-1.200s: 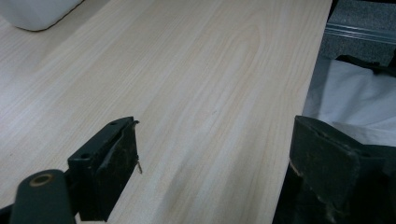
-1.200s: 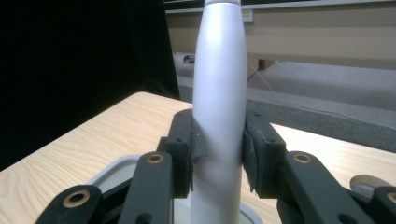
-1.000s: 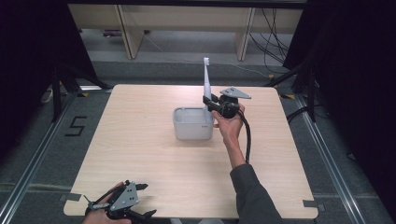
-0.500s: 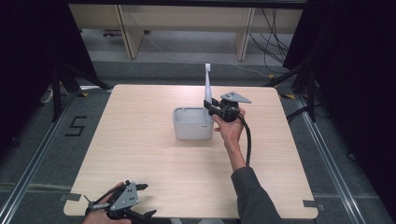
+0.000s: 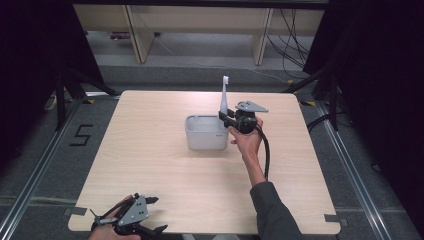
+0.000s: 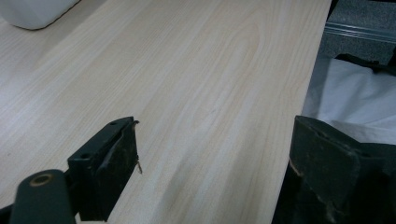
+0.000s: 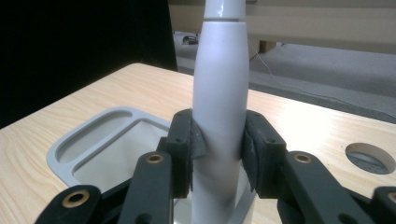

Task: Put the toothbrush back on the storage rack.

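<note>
1. Right gripper view puts the tall white plastic electric toothbrush (image 7: pixel 219 107) dead ahead: it stands upright, its smooth handle squeezed between the pads of my right gripper (image 7: pixel 218 149), whose jaws are closed on it from both sides.
2. High view shows the same toothbrush (image 5: pixel 224 97) rising straight up with its small brush head on top, at the right edge of the pale grey rectangular plastic bin (image 5: pixel 205 135).
3. My right gripper (image 5: pixel 226 119) reaches in from the right, level with the bin's rim, my hand wrapped around its body and its black cable trailing back along my forearm.
4. Seen from the right gripper view, the bin (image 7: pixel 70 149) lies just below and to the left of the jaws, its rim stepped and its inside pale.
5. That bin sits near the middle of the light wooden table (image 5: pixel 150 165).
6. My left gripper (image 5: pixel 150 216) rests at the near left corner of the table, well apart from the bin.
7. Left gripper view shows those jaws spread wide with bare table (image 6: pixel 201 93) between them.
</note>
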Motion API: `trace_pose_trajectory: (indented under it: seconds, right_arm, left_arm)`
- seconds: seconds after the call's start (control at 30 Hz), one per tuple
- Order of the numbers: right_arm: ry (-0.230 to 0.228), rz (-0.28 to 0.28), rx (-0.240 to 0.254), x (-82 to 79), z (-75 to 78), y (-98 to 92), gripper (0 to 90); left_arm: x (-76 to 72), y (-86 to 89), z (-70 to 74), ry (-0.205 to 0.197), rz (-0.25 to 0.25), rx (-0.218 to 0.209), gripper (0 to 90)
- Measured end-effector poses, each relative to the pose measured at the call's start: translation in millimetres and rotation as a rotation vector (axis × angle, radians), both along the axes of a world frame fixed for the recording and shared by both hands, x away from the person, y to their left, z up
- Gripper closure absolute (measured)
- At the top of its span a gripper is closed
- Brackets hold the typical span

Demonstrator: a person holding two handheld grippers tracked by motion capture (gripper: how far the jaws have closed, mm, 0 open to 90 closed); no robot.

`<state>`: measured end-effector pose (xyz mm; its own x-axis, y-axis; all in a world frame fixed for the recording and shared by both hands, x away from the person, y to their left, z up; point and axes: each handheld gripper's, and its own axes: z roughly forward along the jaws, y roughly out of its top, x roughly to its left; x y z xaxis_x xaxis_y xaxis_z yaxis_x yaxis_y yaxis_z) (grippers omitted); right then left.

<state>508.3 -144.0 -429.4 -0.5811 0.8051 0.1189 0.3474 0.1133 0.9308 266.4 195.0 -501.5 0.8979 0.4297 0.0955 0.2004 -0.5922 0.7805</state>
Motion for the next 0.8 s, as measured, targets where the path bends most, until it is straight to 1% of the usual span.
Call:
trace_pose_trajectory:
  seconds: [0.03, 0.07, 0.1, 0.13, 0.17, 0.2, 0.23, 0.27, 0.3, 0.33, 0.37, 0.4, 0.43, 0.47, 0.5, 0.53, 0.57, 0.6, 0.63, 0.67, 0.7, 0.73, 0.77, 0.8]
  right_arm:
    - [-0.008, 0.002, -0.015, 0.1, -0.2, -1.0, 66.2]
    - [-0.003, -0.008, -0.010, -0.9, -0.8, -1.2, 66.2]
    - [-0.011, -0.005, -0.022, -0.6, -1.3, -2.3, 66.2]
    - [-0.002, 0.000, -0.025, -1.1, -1.6, -2.8, 66.2]
    - [0.011, -0.010, -0.025, -2.2, -2.1, -2.9, 66.2]
    - [0.007, -0.010, -0.025, -2.2, -2.7, -3.1, 66.2]
    - [0.002, -0.007, -0.036, -2.0, -3.2, -3.3, 66.2]
    - [0.008, -0.005, -0.037, -2.3, -3.6, -3.4, 66.2]
    - [0.005, 0.001, -0.040, -2.2, -4.2, -3.1, 66.2]
    - [0.016, -0.001, -0.032, -2.9, -4.8, -2.8, 66.2]
    - [0.003, -0.005, -0.036, -2.6, -5.9, -2.5, 66.2]
    - [-0.010, -0.003, -0.064, -2.5, -5.9, -3.8, 66.2]
    - [0.012, -0.003, -0.049, -3.6, -6.5, -2.5, 66.3]
    - [0.014, 0.001, -0.050, -3.3, -7.3, -2.5, 66.2]
    - [0.011, -0.002, -0.053, -3.2, -7.9, -2.5, 66.3]
    - [0.001, -0.003, -0.068, -2.8, -8.8, -2.9, 66.2]
    - [0.011, -0.006, -0.054, -3.8, -9.4, -1.5, 66.3]
    - [0.009, -0.002, -0.060, -3.4, -9.7, -1.8, 66.2]
    - [0.016, -0.004, -0.061, -4.1, -9.8, -1.3, 66.3]
    - [-0.005, -0.005, -0.072, -3.3, -10.4, -1.0, 66.2]
    - [0.018, -0.003, -0.063, -4.7, -10.5, 0.4, 66.2]
    - [0.019, 0.001, -0.069, -4.3, -10.7, 0.1, 66.3]
    - [0.016, 0.003, -0.075, -4.0, -11.1, 0.0, 66.3]
    - [0.001, -0.002, -0.073, -3.6, -11.7, 0.3, 66.3]
  left_arm:
    - [-0.4, 0.1, 0.3, -0.002, 0.003, 0.003, 14.7]
    - [-0.3, -0.1, -0.1, -0.003, 0.002, -0.001, 14.7]
    - [-0.2, -0.3, -0.4, -0.001, 0.003, -0.007, 14.7]
    - [-0.2, -0.2, -0.4, -0.002, 0.003, -0.005, 14.7]
    - [-0.2, -0.2, -0.4, -0.003, 0.003, -0.003, 14.7]
    - [0.1, 0.1, -0.2, -0.005, 0.001, 0.002, 14.7]
    - [0.3, 0.3, 0.0, -0.007, -0.001, 0.006, 14.7]
    - [0.4, 0.4, 0.1, -0.008, -0.001, 0.009, 14.7]
    - [0.3, 0.3, 0.0, -0.007, -0.001, 0.007, 14.7]
    - [0.2, 0.2, -0.1, -0.006, 0.000, 0.005, 14.7]
    - [-0.2, -0.2, -0.4, -0.002, 0.002, -0.004, 14.7]
    - [-0.2, -0.2, -0.4, -0.002, 0.002, -0.004, 14.7]
    - [-0.2, -0.2, -0.4, -0.002, 0.003, -0.004, 14.7]
    - [-0.2, -0.2, -0.4, -0.002, 0.003, -0.004, 14.7]
    - [-0.2, -0.2, -0.4, -0.002, 0.002, -0.004, 14.7]
    - [-0.2, -0.1, -0.3, -0.002, 0.002, -0.003, 14.7]
    - [-0.1, -0.1, -0.3, -0.002, 0.001, -0.003, 14.7]
    - [-0.1, -0.1, -0.3, -0.003, 0.002, -0.003, 14.7]
    - [-0.1, -0.1, -0.3, -0.003, 0.002, -0.003, 14.7]
    - [-0.2, -0.1, -0.3, -0.003, 0.002, -0.002, 14.7]
    - [-0.2, -0.1, -0.2, -0.002, 0.002, -0.002, 14.7]
    - [-0.1, -0.1, -0.3, -0.002, 0.001, -0.002, 14.7]
    - [-0.1, -0.1, -0.3, -0.003, 0.002, -0.002, 14.7]
    - [-0.3, 0.0, 0.0, -0.002, 0.002, 0.001, 14.7]
